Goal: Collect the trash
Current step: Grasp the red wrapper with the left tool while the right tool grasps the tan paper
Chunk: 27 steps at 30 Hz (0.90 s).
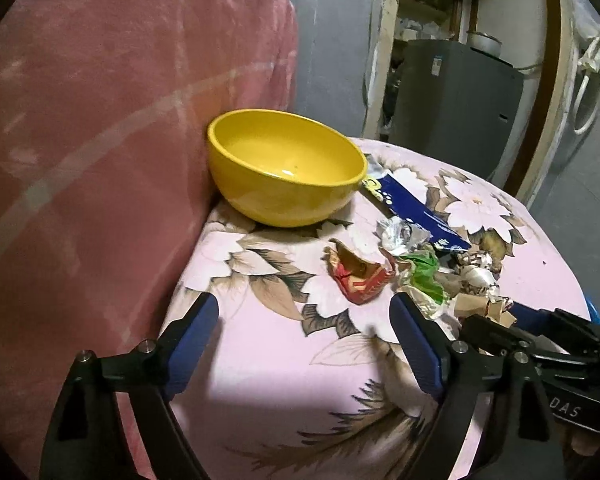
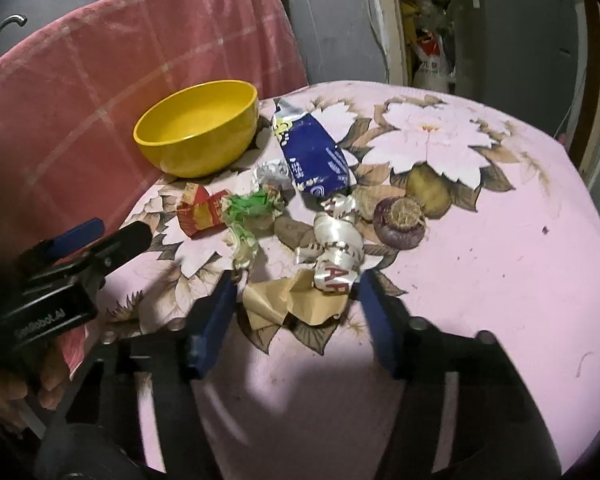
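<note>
A heap of wrappers lies on the pink flowered tablecloth [image 1: 268, 344] beside a yellow bowl [image 1: 286, 168] [image 2: 198, 128]. It holds a red wrapper [image 1: 358, 276] [image 2: 200, 212], crumpled foil [image 1: 400, 236], a green wrapper [image 1: 424, 272] [image 2: 248, 204], a blue packet [image 1: 416, 208] [image 2: 316, 152], a white printed wrapper [image 2: 336, 244] and brown paper [image 2: 284, 300]. My left gripper [image 1: 304, 308] [image 2: 112, 232] is open just short of the red wrapper, with nothing between its fingers. My right gripper [image 2: 296, 284] [image 1: 504, 316] straddles the brown paper and the white wrapper's end. Small gaps show at both pads.
A pink checked blanket [image 1: 100, 140] rises directly left of the bowl. Beyond the table's far edge stand a grey appliance [image 1: 456, 104] and a doorway with clutter. A person's hand [image 2: 52, 392] holds the left gripper at the lower left.
</note>
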Tool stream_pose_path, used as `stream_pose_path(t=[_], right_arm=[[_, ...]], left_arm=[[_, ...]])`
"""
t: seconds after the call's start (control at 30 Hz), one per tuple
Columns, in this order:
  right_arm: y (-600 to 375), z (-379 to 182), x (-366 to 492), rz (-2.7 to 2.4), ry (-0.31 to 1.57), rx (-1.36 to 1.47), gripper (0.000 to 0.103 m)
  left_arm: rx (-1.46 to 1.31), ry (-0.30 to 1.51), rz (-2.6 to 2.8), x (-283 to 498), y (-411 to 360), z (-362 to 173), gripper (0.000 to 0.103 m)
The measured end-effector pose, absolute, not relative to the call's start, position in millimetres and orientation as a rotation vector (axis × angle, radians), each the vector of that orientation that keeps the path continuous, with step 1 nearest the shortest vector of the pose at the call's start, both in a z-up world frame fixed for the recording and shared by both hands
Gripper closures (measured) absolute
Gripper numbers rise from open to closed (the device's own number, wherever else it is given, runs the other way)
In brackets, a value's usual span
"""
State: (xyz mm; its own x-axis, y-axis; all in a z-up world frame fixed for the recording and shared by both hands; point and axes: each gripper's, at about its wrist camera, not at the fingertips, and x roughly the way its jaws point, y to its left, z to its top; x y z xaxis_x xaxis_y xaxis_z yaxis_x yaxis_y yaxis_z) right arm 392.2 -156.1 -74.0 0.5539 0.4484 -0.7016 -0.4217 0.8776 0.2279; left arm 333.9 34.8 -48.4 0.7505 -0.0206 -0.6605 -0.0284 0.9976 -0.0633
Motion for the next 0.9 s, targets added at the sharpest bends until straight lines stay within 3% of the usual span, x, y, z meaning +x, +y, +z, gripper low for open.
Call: stream_pose_path(t=[0.13, 0.2, 0.37, 0.47, 0.63, 0.9], right_arm=[[-167.7, -72.2, 389.3, 0.528, 0.832, 0.081, 0.059], [-175.9, -71.4, 388.8, 0.531, 0.832, 0.104, 0.064], [-187.8, -70.3, 381.7, 0.537, 0.837, 0.132, 0.066], [-192.3, -71.2, 377.9, 0.537, 0.839, 0.137, 0.066], [-197.0, -75.0, 373.5, 0.537, 0.858, 0.154, 0.064], [-197.2, -74.4, 364.5, 0.529, 0.866, 0.146, 0.062]], left_arm=[[-0.051, 0.734, -0.025, 342.8, 26.2, -50.1, 0.021], [-0.033, 0.743, -0.03, 349.7, 21.3, -51.0, 0.026], [-0.04, 0.781, -0.048, 367.1, 16.2, -55.7, 0.037], [-0.064, 0.809, -0.066, 373.7, 17.3, -59.6, 0.057], [-0.078, 0.822, -0.094, 374.4, 17.1, -61.1, 0.08], [-0.118, 0.826, -0.101, 356.3, 18.0, -55.2, 0.083]])
